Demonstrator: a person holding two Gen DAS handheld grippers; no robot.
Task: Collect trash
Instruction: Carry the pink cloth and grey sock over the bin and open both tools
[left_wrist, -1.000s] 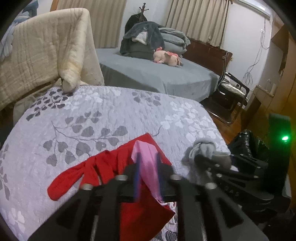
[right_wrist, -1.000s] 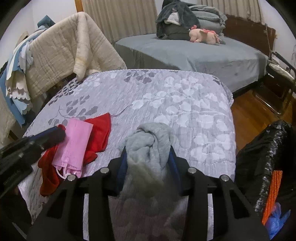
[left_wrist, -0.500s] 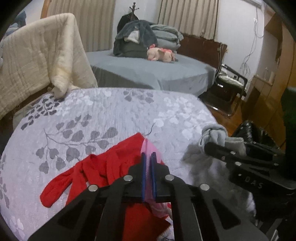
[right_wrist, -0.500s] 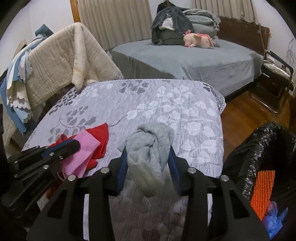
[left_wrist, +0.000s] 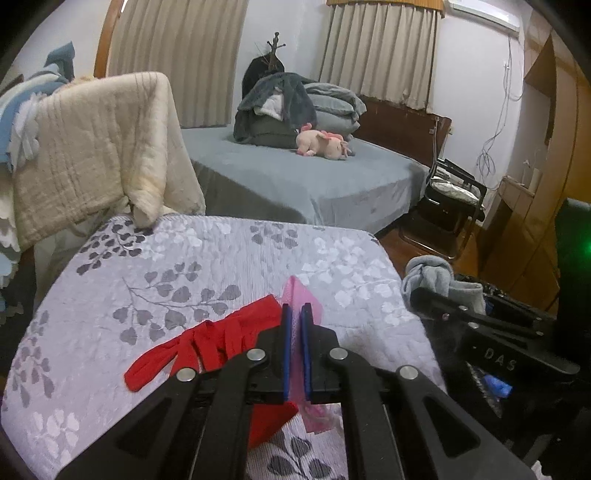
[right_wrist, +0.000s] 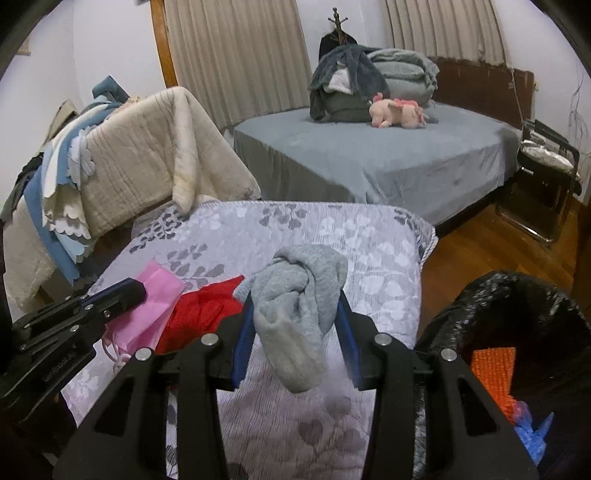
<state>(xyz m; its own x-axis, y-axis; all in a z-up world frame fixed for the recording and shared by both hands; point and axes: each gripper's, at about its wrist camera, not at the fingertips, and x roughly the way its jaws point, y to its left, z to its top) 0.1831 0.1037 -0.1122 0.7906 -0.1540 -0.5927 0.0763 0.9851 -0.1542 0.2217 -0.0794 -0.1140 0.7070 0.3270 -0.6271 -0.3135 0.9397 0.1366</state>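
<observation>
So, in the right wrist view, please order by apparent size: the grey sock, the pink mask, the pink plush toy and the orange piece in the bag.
1. grey sock, though it is nearest to the camera
2. pink mask, partly hidden
3. pink plush toy and orange piece: these look alike, so unranked; the toy is much farther away.

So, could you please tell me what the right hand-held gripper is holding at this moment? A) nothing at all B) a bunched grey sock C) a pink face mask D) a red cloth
B: in the right wrist view the right hand-held gripper has its blue pads pressed on either side of the grey sock, which hangs clear of the floral bedspread.
</observation>
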